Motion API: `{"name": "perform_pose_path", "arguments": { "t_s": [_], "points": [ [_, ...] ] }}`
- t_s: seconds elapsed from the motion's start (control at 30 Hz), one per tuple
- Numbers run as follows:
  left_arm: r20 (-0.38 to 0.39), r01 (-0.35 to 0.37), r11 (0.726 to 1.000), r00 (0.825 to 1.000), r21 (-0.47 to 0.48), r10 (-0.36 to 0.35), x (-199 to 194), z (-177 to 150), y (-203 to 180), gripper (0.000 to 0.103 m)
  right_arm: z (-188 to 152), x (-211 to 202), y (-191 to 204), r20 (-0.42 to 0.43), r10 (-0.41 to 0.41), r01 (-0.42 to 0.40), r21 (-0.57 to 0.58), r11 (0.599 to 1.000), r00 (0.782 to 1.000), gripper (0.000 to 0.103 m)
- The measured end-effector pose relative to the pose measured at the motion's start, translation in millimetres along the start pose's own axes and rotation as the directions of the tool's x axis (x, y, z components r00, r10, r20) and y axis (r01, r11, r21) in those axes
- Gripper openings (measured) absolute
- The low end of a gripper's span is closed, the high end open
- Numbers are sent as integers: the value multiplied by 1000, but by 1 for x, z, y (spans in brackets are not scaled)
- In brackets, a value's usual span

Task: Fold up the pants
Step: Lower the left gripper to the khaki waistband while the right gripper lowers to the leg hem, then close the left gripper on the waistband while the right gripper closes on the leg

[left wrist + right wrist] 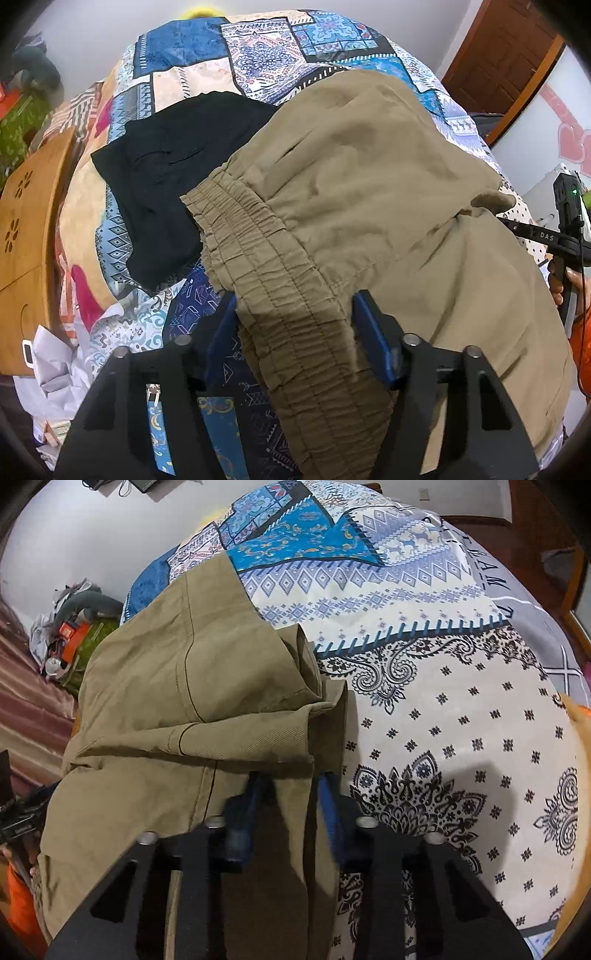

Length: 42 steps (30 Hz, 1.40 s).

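On a bed covered with a patchwork-print bedspread (258, 55) lies a pair of khaki pants (369, 184), a soft tan cotton with a wide, gathered elastic waistband (266, 266) stitched in parallel rows. The waistband runs diagonally toward the left wrist camera, and the fabric behind it spreads in loose, rumpled folds with a slit pocket opening near the top. The left gripper (295, 332) has its two blue-padded fingers on either side of the waistband with the bunched elastic between them; the pads stand apart by the width of that band, and whether they press into it cannot be told. In the right wrist view the same pants (192, 686) show smoother cloth with dark seam lines, folded over on itself in layers, one folded edge running across the picture just ahead of the fingers. The right gripper (291, 797) has its blue fingers close together around a fold of the khaki fabric, pinching it near the garment's right edge. Beside the pants on the left wrist side lies a black garment (166, 177), partly under the waistband's far end. A wooden lap tray (26, 236) with flower-shaped cutouts sits at the bed's left edge. A brown wooden door (506, 51) stands beyond the bed.
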<state>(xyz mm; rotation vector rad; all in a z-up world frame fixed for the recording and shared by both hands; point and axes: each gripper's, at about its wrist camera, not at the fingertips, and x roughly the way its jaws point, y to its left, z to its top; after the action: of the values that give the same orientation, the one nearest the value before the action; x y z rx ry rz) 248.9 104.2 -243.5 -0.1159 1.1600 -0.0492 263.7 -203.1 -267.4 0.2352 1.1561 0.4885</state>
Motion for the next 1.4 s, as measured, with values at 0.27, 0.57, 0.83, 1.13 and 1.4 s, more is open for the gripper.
{"name": "perform_pose_path", "arguments": {
  "t_s": [0.27, 0.57, 0.83, 1.13, 1.4],
  "points": [
    [56, -102, 993, 993, 51, 99, -7, -1, 0, 59, -10, -1, 17, 32, -107, 110, -118, 987, 994, 8],
    [58, -120, 990, 992, 69, 116, 5, 5, 8, 64, -16, -5, 17, 34, -135, 138, -118, 983, 990, 7],
    [54, -61, 998, 997, -15, 62, -20, 6, 17, 64, -22, -18, 40, 79, -222, 235, -265, 935, 972, 12],
    [97, -84, 995, 991, -50, 88, -31, 30, 19, 73, 9, -63, 53, 193, -77, 120, -223, 967, 978, 41],
    [-4, -64, 994, 998, -85, 64, 9, 42, 26, 75, 47, -33, 40, 177, -120, 154, -191, 970, 977, 57]
  ]
}}
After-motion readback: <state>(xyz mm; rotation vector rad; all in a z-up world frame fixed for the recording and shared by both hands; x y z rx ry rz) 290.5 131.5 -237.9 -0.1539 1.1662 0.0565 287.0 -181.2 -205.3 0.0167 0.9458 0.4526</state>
